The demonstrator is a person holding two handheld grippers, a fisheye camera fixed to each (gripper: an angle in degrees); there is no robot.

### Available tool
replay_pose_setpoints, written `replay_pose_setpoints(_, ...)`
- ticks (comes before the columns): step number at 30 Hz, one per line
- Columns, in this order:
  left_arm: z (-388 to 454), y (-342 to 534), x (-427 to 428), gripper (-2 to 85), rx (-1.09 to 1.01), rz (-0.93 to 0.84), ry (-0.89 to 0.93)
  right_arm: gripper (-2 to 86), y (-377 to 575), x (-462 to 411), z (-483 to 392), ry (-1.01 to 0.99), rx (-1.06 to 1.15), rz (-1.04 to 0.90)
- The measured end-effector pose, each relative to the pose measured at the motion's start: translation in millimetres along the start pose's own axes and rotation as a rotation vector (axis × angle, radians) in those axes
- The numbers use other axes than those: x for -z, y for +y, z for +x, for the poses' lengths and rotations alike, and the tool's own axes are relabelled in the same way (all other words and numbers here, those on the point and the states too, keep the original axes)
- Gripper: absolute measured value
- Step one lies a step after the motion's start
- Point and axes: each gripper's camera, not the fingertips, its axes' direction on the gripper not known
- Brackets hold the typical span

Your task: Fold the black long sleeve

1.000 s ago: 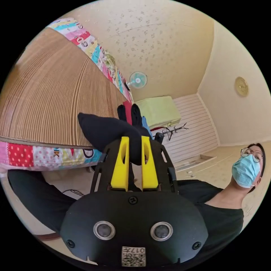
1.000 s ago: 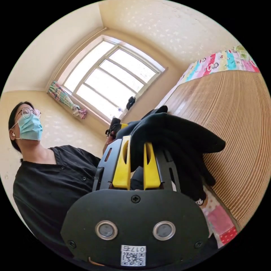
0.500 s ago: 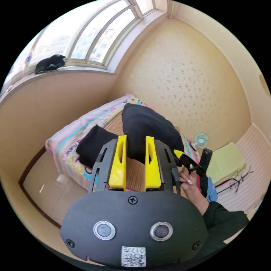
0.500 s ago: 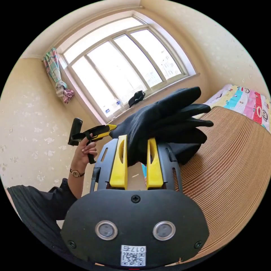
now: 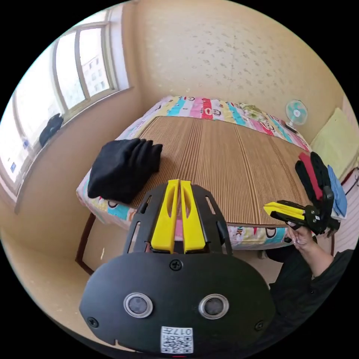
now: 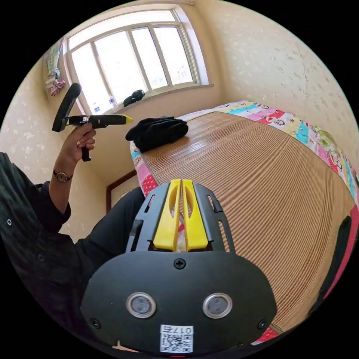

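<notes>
Item: black long sleeve (image 5: 121, 170), folded into a thick bundle, lying on the woven mat (image 5: 224, 164) at a corner of the bed, near the window side.
Left hand-held gripper (image 5: 177, 215): yellow jaws closed together, nothing between them; held off the bed edge, well apart from the bundle.
Right hand-held gripper (image 6: 180, 217): jaws closed together, nothing held; poised over the near edge of the mat.
Step in hand: by appearance the fold is finished and the bundle set down; little remains but tidying.
How to do it well: leave the stack undisturbed; if an edge has sprung loose, press it flat with closed jaws rather than re-gripping, and keep it clear of the bed's edge so it does not slide off.
Left gripper view, particular: the stack of other clothes (image 5: 319, 175) in black, red and blue at the far corner; wall fan (image 5: 296, 111); the right tool in a hand (image 5: 301, 237).
Right gripper view, particular: the full window (image 6: 127, 71); dark object on the sill (image 6: 134, 98); the left tool raised in a hand (image 6: 80, 138) beside the bundle.
</notes>
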Motion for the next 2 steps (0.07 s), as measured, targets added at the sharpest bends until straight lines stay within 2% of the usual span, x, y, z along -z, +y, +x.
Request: replay_pose_setpoints(2, 47.3, -14.7, -2.4, -0.8, -0.059, 0.003, 0.061, 1.0, 15.9, 33.4, 13.8, 0.081, -0.084, 0.011)
